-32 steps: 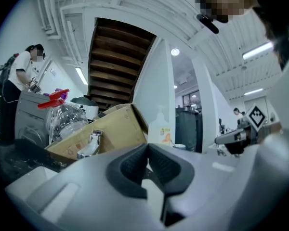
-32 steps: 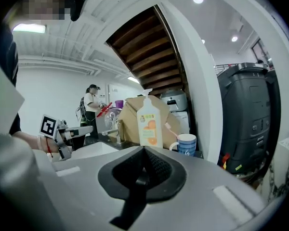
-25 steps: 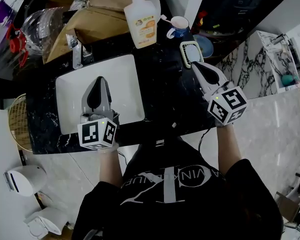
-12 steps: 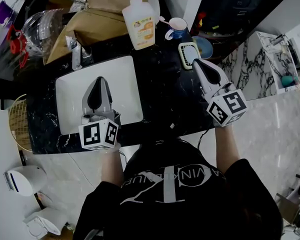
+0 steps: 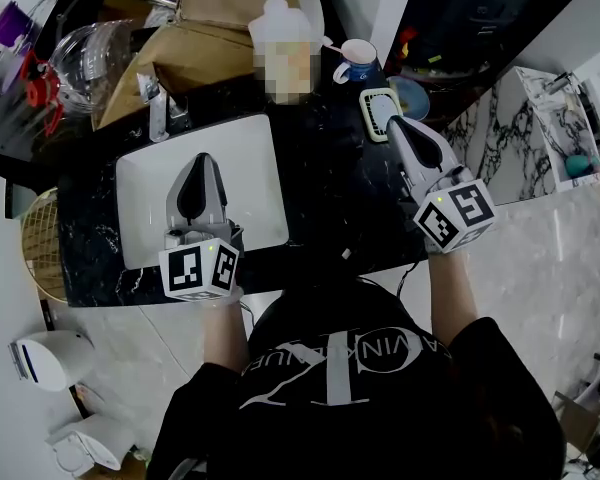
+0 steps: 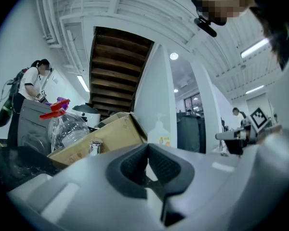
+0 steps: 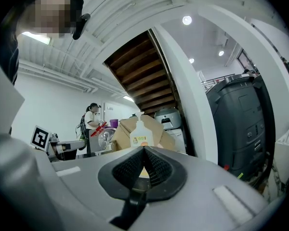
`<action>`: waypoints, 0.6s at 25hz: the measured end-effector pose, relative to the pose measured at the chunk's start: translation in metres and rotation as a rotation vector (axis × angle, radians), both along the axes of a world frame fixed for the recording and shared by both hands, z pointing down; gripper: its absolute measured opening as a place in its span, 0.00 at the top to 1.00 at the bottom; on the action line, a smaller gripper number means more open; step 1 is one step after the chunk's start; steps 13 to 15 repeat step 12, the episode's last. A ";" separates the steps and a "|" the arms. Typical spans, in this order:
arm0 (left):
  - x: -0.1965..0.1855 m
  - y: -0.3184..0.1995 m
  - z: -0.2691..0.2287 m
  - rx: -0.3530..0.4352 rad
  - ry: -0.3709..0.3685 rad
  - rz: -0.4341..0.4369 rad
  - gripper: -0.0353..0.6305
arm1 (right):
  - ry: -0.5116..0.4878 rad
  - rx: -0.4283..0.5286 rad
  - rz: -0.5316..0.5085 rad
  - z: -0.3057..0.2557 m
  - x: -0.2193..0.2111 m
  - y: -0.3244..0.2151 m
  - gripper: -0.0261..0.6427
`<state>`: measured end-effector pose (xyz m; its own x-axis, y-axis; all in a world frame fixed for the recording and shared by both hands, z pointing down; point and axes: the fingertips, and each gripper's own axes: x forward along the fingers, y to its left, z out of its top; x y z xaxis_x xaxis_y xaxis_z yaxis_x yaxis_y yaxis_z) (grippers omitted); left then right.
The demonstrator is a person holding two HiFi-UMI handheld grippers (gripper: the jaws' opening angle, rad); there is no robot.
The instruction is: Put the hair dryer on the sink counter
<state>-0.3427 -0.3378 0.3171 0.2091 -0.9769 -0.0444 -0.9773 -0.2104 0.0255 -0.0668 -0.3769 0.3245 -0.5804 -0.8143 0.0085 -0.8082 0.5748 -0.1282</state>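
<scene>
I cannot pick out a hair dryer with certainty in any view. The black marble sink counter [image 5: 330, 203] carries a white basin [image 5: 140, 218]. My left gripper [image 5: 202, 158] hovers level over the basin, its jaws shut with nothing between them; in the left gripper view its pads [image 6: 135, 165] meet at the tip of the left gripper [image 6: 148, 146]. My right gripper [image 5: 395, 125] is over the counter's right part, its tip next to a pale green soap dish [image 5: 378, 108], jaws shut and empty. In its own view the right gripper [image 7: 144, 149] points toward a soap bottle [image 7: 141, 136].
A pump soap bottle [image 5: 283, 38], a blue and white mug [image 5: 358, 56], a faucet [image 5: 158, 108], a cardboard box [image 5: 190, 48] and a clear plastic jug [image 5: 80, 53] line the back. White appliances [image 5: 48, 358] sit on the floor at lower left. A wicker basket [image 5: 40, 248] stands left of the counter.
Both grippers keep their places, jaws still shut. Only the head view has shifted slightly.
</scene>
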 end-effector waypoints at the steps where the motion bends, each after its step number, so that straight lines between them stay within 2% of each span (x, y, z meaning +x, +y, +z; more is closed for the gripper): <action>1: 0.000 0.000 0.000 0.001 0.000 0.001 0.95 | -0.001 0.000 0.001 0.000 0.000 0.000 0.96; 15: -0.001 -0.001 0.001 -0.006 0.003 0.003 0.95 | -0.013 0.003 0.014 -0.002 0.002 0.001 0.96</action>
